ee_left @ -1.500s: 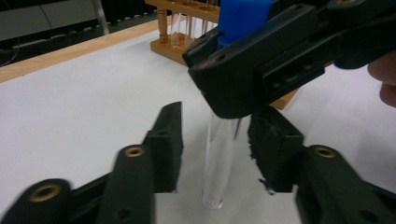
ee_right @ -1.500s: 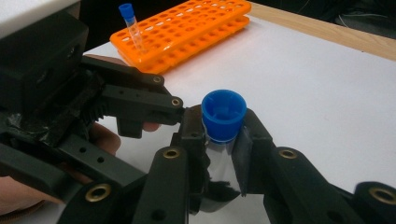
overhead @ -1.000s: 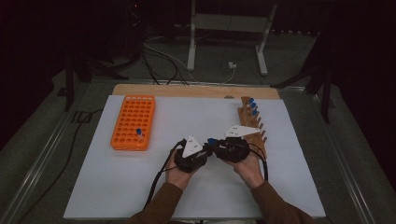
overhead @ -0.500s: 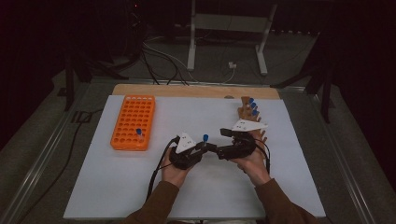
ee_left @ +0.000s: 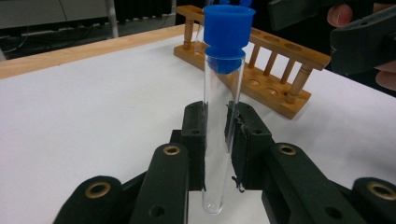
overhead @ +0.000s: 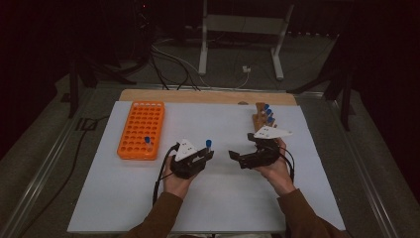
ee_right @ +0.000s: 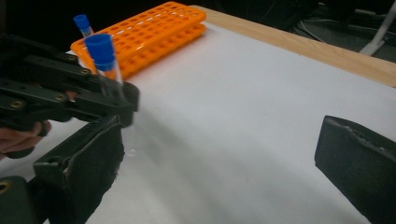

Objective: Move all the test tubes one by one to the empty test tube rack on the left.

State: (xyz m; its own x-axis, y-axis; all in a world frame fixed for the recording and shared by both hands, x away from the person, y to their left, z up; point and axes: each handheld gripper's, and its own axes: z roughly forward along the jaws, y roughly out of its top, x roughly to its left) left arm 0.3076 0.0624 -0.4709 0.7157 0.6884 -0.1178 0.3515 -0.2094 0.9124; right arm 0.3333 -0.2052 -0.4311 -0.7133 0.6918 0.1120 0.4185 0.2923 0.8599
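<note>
- The left gripper (overhead: 200,157) has its jaws closed on a clear test tube (ee_left: 223,126) with a blue cap (ee_left: 229,36); in the left gripper view the pads (ee_left: 196,140) press the glass from both sides about midway down, and the tube stands upright with its round bottom below the pads.
- In the high view the tube's cap (overhead: 209,144) rises just above the left gripper, over the white table sheet (overhead: 208,208), between the orange rack (overhead: 141,130) and the wooden rack (overhead: 261,119); the tube hangs clear of both racks.
- The right gripper (overhead: 237,157) has just been opening; its jaws stand wide apart with nothing between them, seen plainly in the right gripper view, where one pad (ee_right: 88,168) is at the left and the other (ee_right: 355,163) at the right.
- The two grippers face each other, near but apart.
- The orange rack holds one blue-capped tube (overhead: 147,143) near its front edge; the wooden rack carries several blue-capped tubes (overhead: 268,113) and lies just beyond the right hand (overhead: 275,171).
</note>
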